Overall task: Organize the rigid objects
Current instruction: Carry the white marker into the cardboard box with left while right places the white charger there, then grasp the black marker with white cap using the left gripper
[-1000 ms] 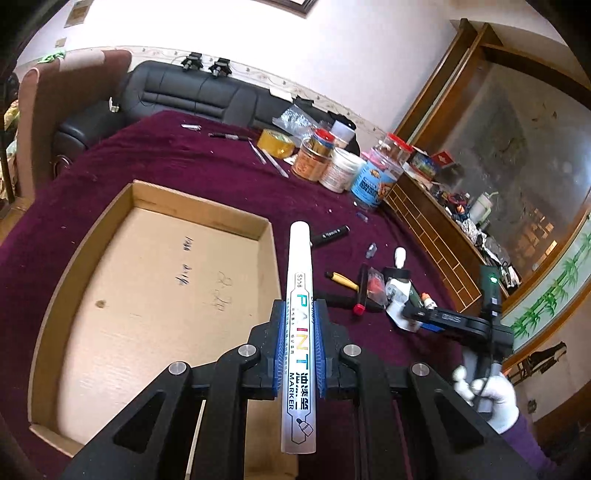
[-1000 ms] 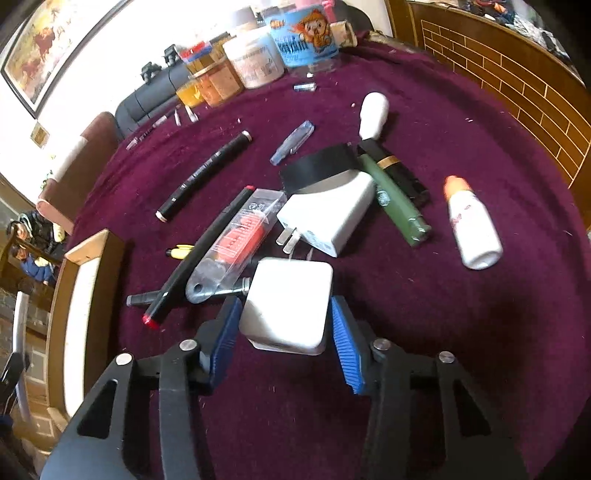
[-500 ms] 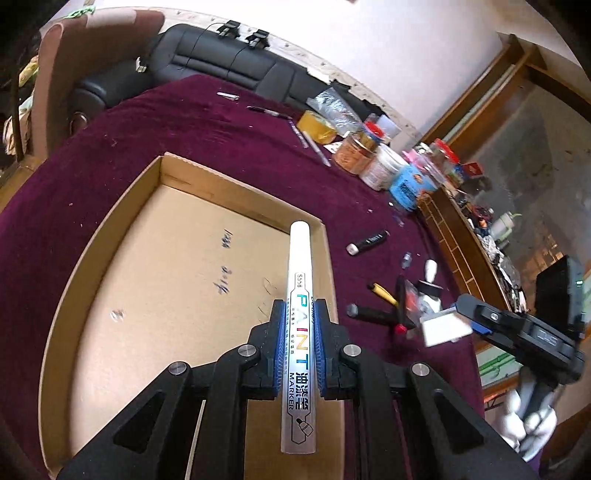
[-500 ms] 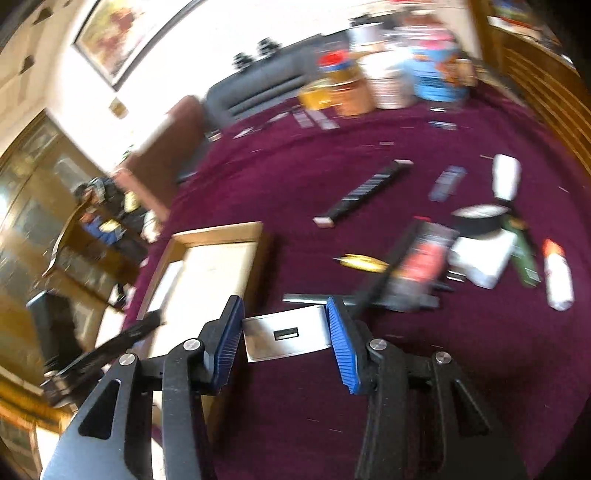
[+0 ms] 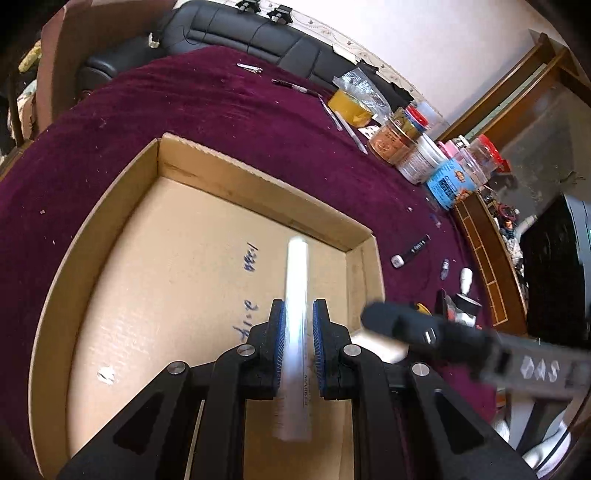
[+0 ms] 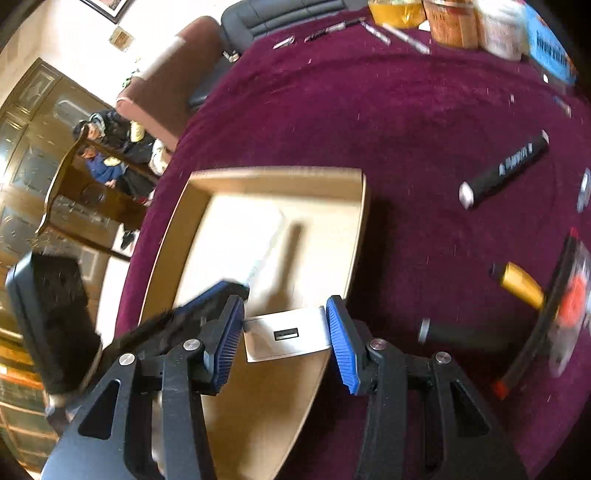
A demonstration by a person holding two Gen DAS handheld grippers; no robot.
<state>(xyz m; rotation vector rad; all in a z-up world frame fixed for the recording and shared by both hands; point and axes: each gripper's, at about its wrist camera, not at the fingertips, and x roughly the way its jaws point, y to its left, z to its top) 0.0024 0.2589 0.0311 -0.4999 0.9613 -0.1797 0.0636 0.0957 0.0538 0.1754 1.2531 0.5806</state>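
My left gripper [image 5: 297, 314] is shut on a white paint marker [image 5: 295, 295], held above the floor of the shallow cardboard box [image 5: 122, 195]. My right gripper [image 6: 284, 325] is shut on a white USB charger block [image 6: 286, 338], whose port faces the camera, over the box's [image 6: 354, 229] right wall. In the left wrist view the right gripper [image 5: 424, 328] reaches in from the right, blurred, with the white block beneath it. In the right wrist view the left gripper's blue pads [image 6: 207, 295] and the marker [image 6: 266, 254] show at the left, over the box floor.
On the maroon cloth to the box's right lie a black marker [image 6: 506, 170], a yellow-handled tool [image 6: 521, 284], a grey pen [image 6: 461, 334] and a red-tipped pen [image 6: 535, 321]. Jars and tubs [image 5: 424, 151] stand at the table's far side. A black sofa [image 5: 240, 33] lies beyond.
Both grippers have swung left over the cardboard box. The left sank toward the box floor with the marker. The right carried the charger block from the pile on the cloth to the box's right wall.
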